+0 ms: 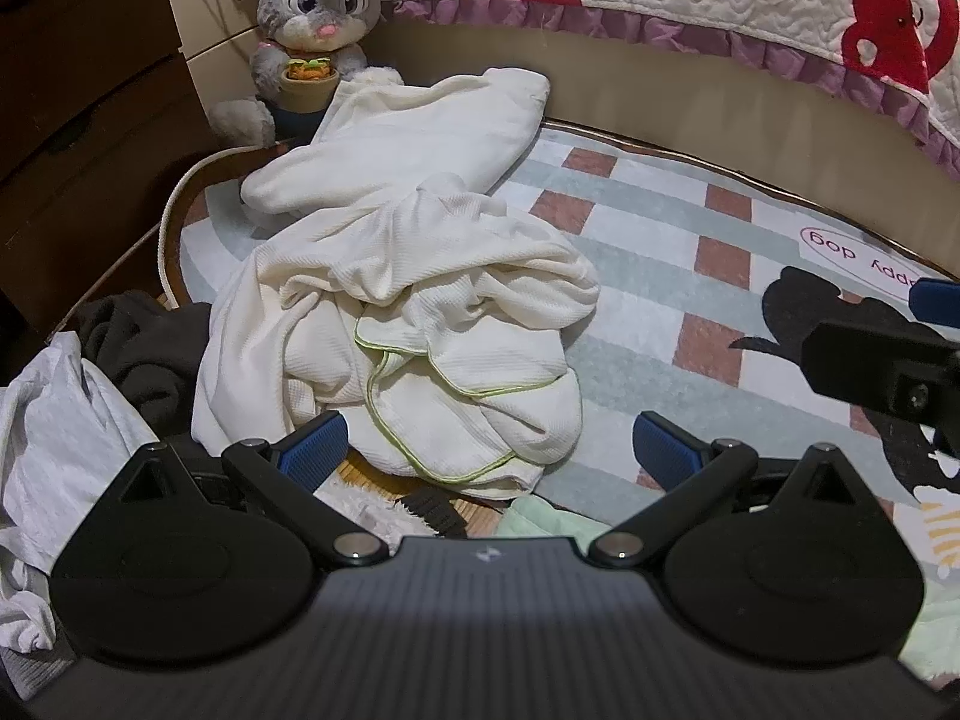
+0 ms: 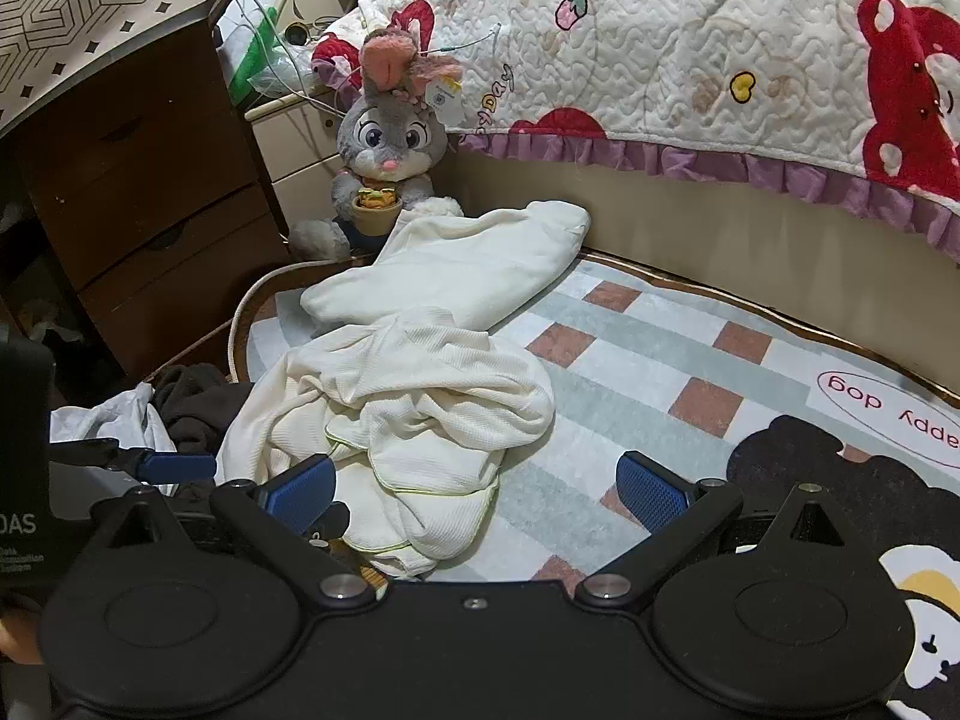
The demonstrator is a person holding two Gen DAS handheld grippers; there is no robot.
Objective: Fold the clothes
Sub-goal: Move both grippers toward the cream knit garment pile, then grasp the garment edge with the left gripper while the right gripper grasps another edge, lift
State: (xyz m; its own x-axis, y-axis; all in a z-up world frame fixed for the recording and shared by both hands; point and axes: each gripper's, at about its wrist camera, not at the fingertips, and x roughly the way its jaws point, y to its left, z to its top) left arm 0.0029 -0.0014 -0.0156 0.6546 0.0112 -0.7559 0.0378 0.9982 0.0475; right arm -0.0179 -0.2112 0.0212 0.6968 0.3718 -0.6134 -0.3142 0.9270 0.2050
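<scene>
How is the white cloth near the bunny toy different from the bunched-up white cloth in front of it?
The far cloth lies smoother and flatter, reaching toward the bunny toy; the near cloth is crumpled into a heap. The near cloth shows a thin green edging and a ribbed weave; the far cloth shows no trim and looks plainer. Both are cream-white, lie on the checked mat, and neither open gripper, left or right, holds them.

I see a cream garment (image 1: 420, 276) with lime-green piping on a mat (image 1: 660, 276) checked grey, white and terracotta; blue fingers (image 1: 312, 450).
</scene>
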